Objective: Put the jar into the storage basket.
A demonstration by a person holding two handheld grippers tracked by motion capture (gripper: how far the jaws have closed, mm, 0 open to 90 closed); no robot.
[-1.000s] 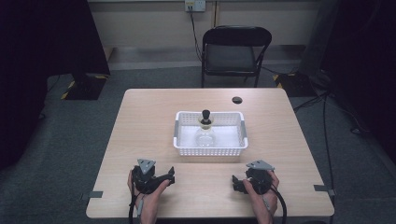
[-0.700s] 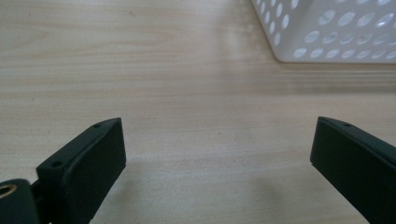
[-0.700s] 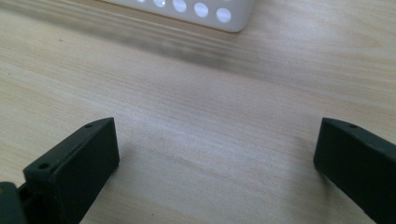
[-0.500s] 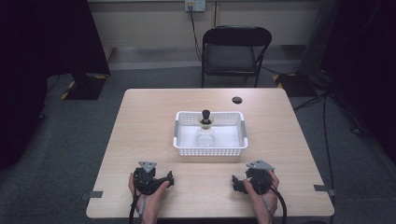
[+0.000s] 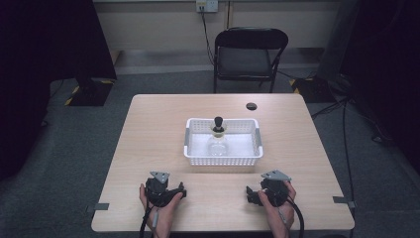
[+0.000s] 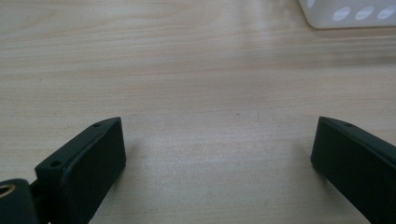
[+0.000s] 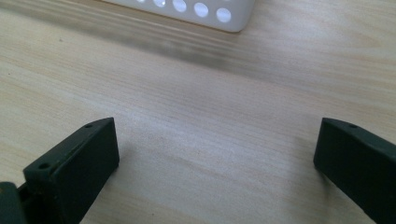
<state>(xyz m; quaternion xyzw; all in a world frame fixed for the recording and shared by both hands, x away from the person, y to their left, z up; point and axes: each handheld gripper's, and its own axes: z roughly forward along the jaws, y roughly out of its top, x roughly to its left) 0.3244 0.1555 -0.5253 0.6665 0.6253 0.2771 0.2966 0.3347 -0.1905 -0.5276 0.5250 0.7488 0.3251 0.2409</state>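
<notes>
A clear glass bottle point(image 5: 218, 143) with a dark stopper is seen standing upright inside the white perforated basket point(image 5: 223, 157) at the middle of the table point(image 5: 148, 129). The left gripper point(image 5: 184, 192) is rested on the near edge of the tabletop, its jaws spread wide over bare wood, and the right gripper point(image 5: 248, 194) is laid likewise (jaws just as wide). The bottle stands beyond both, well apart from each and roughly between them. A small dark disc point(image 5: 251, 106) lies near the far edge.

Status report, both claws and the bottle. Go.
Left claw open, right claw open, both resting on table. Clear bottle with black stopper upright in white basket. Nothing between claws and basket.
</notes>
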